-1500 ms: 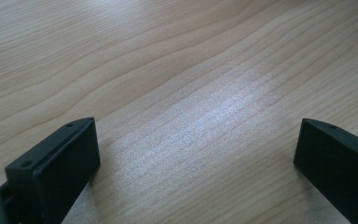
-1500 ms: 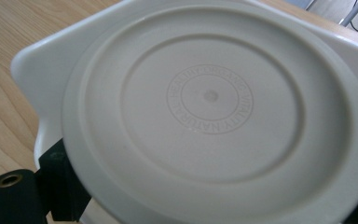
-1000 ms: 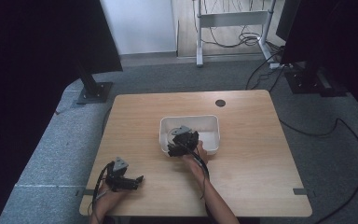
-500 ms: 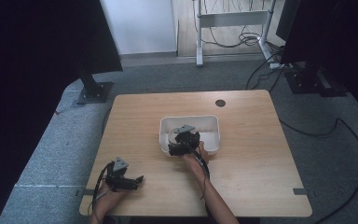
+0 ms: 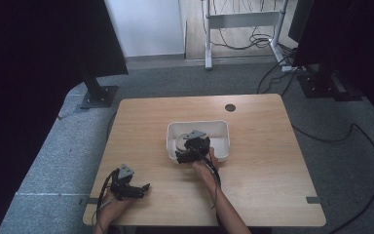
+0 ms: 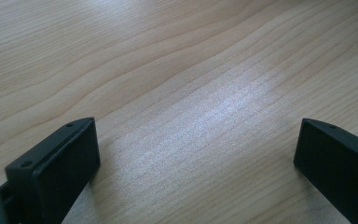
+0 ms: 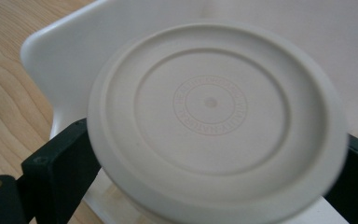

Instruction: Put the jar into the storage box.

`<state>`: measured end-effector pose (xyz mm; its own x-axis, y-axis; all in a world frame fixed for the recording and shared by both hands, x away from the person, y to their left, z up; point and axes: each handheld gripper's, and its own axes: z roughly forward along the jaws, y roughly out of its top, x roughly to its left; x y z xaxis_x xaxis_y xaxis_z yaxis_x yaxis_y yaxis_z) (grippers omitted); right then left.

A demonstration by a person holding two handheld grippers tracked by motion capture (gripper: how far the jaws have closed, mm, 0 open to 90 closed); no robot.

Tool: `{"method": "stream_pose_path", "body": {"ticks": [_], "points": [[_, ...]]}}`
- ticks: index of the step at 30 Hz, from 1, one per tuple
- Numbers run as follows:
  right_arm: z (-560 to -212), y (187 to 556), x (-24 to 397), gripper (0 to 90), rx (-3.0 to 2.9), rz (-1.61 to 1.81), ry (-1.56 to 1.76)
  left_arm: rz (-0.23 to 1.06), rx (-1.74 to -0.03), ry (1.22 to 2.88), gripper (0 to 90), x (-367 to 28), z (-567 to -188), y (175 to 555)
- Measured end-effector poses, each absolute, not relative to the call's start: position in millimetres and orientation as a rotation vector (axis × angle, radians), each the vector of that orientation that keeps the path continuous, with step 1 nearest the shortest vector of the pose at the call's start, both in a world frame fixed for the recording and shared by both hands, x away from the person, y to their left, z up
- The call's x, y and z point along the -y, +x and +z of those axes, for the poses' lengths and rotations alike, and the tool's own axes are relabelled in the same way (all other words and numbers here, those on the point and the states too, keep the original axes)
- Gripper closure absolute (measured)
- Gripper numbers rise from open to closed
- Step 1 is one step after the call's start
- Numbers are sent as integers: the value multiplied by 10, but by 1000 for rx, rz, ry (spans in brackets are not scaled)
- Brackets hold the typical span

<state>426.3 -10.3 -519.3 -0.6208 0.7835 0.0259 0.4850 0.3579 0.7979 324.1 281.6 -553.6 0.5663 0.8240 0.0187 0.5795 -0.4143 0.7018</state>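
The table (image 5: 263,195) lay bare around my left gripper (image 5: 135,189), whose jaws stood wide over wood near the front edge. The white bin (image 5: 221,130) sat mid-table. My right gripper (image 5: 187,155) clamped a round white lid (image 7: 216,121) over the bin's near-left corner; the high view barely, perhaps, showed that lid.

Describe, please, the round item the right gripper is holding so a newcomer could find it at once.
On the wooden table stands a white rectangular tub near the middle. Over its near left corner the right gripper clamps a cream round dish. Concentric rings and a faint embossed circle of lettering set it apart.
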Motion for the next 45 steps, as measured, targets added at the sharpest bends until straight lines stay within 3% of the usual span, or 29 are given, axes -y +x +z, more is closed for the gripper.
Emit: {"method": "stream_pose_path", "body": {"ticks": [45], "points": [[-4968,3841,563,55,-2287,1193,982,482,-1117,2144,0,-2815,-5536,3241]]}}
